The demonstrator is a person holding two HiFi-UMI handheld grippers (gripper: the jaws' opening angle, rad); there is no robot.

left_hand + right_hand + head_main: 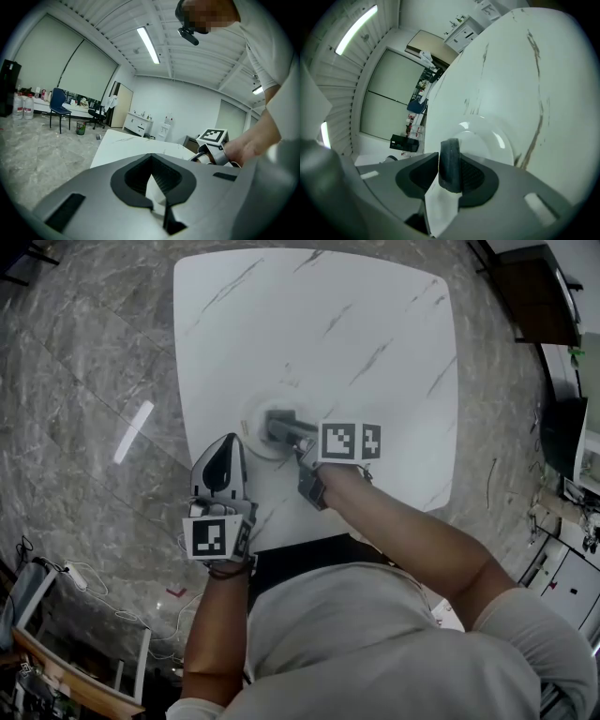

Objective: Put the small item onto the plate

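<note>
A small dark grey item (450, 161) stands upright between the jaws of my right gripper (450, 155), which is shut on it. In the head view that gripper (278, 425) reaches over the white round plate (250, 418) near the table's front edge, and the item (279, 418) is just above the plate's middle. The right gripper view has the glossy plate (490, 140) directly beyond the jaws. My left gripper (231, 440) lies just left of the plate over the table's front left part, its jaws shut with nothing in them (151, 157).
The white marble-look table (375, 334) is bare apart from the plate. Grey stone floor surrounds it. A dark cabinet (534, 292) stands at the far right. A blue chair (58, 101) and white cupboards (138, 124) stand far across the room.
</note>
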